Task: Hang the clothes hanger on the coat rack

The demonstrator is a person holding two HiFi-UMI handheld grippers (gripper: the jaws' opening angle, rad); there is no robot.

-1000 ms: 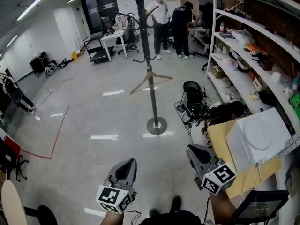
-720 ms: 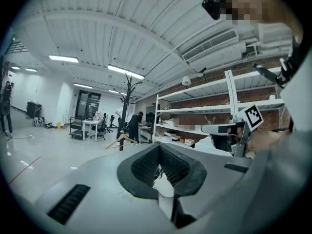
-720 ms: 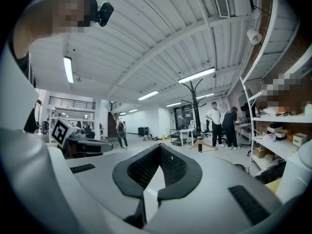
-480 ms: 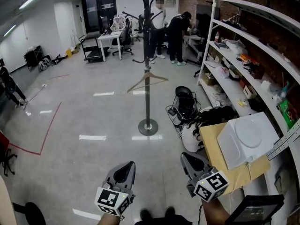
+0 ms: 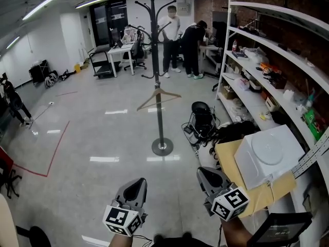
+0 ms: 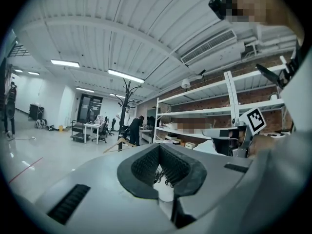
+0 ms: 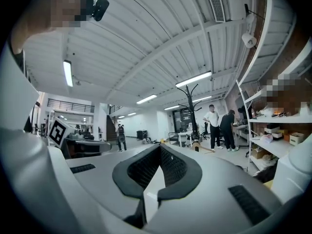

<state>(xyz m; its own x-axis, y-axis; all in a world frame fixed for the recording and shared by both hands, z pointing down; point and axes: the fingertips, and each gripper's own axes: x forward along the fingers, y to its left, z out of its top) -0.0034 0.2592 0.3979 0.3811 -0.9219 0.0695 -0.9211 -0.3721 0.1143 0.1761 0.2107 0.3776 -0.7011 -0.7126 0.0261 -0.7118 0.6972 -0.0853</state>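
A black coat rack (image 5: 157, 66) stands on a round base (image 5: 162, 147) in the middle of the floor. A wooden clothes hanger (image 5: 158, 96) hangs on one of its lower hooks. My left gripper (image 5: 137, 182) and right gripper (image 5: 204, 172) are low at the front, well short of the rack, both shut with nothing in them. In the left gripper view the left gripper (image 6: 160, 151) points level, with the rack (image 6: 127, 89) and the hanger (image 6: 118, 144) far beyond it. In the right gripper view the rack (image 7: 190, 106) rises past the shut right gripper (image 7: 160, 152).
White shelving (image 5: 267, 66) full of items lines the right side. A white box on cardboard (image 5: 267, 156) sits near my right gripper. Black gear and cables (image 5: 203, 115) lie beside the rack's base. Two people (image 5: 177, 30) stand at the back by desks and chairs (image 5: 121, 48).
The view has lifted and shifted, so the rack stands more upright and central. Both grippers have drifted a little forward together. The hanger stays on the rack.
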